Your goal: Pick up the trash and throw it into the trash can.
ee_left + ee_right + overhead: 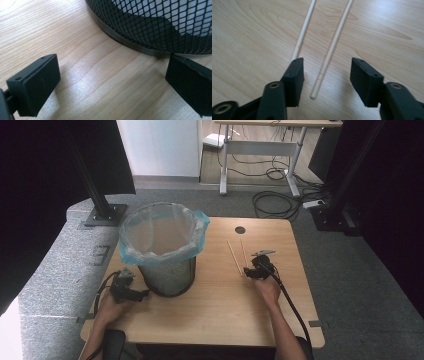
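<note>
Bare tabletop (215, 305) in front of the mesh bin (167, 270) and to its right, open for passing. Bin blocks the back-left quarter. Right of the bin, two thin sticks (235, 256) lying flat, low enough to clear. Small dark hole (240, 229) behind the sticks.

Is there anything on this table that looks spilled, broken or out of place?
Nothing is spilled or broken. The two chopsticks lie loose on the bare table, not quite parallel, and the bin liner sits unevenly over the mesh bin's rim.
</note>
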Available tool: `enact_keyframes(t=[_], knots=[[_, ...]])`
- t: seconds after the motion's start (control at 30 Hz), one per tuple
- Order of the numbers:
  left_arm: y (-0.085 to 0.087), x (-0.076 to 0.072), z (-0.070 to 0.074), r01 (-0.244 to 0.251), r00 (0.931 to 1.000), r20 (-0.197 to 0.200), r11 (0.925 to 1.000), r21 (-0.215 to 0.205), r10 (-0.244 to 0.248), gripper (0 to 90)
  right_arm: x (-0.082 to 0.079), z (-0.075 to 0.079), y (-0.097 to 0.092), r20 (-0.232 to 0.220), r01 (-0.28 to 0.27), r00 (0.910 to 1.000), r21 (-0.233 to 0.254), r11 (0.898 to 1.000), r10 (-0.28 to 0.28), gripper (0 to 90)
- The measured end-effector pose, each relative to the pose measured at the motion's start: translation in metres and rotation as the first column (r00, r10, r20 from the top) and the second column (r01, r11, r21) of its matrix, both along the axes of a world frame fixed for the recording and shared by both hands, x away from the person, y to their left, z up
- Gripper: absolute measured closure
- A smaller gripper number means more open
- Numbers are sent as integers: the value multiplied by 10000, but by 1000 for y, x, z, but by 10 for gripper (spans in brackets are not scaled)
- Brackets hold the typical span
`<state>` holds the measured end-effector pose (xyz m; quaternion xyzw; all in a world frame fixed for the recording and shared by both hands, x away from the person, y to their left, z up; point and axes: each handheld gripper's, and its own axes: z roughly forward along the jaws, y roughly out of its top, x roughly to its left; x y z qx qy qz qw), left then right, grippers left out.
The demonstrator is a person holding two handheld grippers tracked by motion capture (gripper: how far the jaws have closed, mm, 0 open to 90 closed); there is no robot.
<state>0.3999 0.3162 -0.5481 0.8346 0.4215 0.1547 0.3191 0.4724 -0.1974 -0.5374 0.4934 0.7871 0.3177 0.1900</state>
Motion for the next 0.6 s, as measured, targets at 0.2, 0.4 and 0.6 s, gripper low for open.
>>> enact_keyframes(t=[0.2, 0.4, 0.6], knots=[[0, 0, 0, 1, 10000, 3, 10000, -5, -1, 0, 5, -1, 1, -331, 435, 9985, -138, 9990, -439, 771], [-1, 1, 0, 17, 10000, -9, 10000, -7, -17, 0, 2, 1, 1, -447, 560, 9973, -414, 9976, -578, 843], [-1, 1, 0, 21, 10000, -8, 10000, -1, -21, 0, 1, 4, -5, -589, 612, 9962, -444, 9971, -637, 844]])
